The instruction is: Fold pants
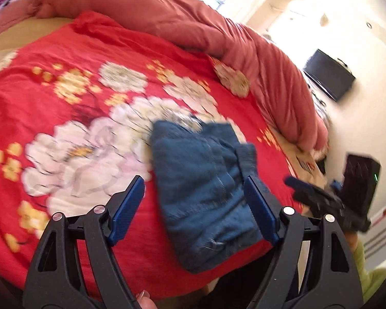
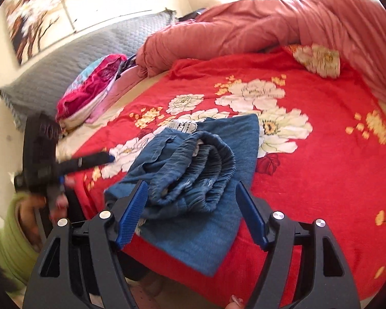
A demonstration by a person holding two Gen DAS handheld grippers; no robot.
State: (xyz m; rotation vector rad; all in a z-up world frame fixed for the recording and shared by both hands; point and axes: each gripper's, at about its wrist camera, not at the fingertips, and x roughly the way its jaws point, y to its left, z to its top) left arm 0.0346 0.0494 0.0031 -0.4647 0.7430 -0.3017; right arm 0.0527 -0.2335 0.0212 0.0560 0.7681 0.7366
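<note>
Blue pants (image 1: 198, 159) lie folded into a small bundle near the front edge of a red floral blanket (image 1: 64, 90). Their gathered elastic waistband (image 2: 193, 154) faces the right wrist camera. My left gripper (image 1: 193, 182) hovers over the bundle's near end, open, its blue pads clear of the cloth. My right gripper (image 2: 191, 185) is open too, and the waistband shows between its fingers without being pinched. Each gripper appears in the other's view: the right gripper (image 1: 321, 200) at the right, the left gripper (image 2: 77, 163) at the left, both blurred.
A bunched pink duvet (image 2: 244, 25) runs along the far side of the bed. A grey pillow (image 2: 64, 64) and a pile of pink clothes (image 2: 90, 92) lie at the head. A person's green sleeve (image 2: 2, 244) shows low left. A dark screen (image 1: 329, 74) hangs on the wall.
</note>
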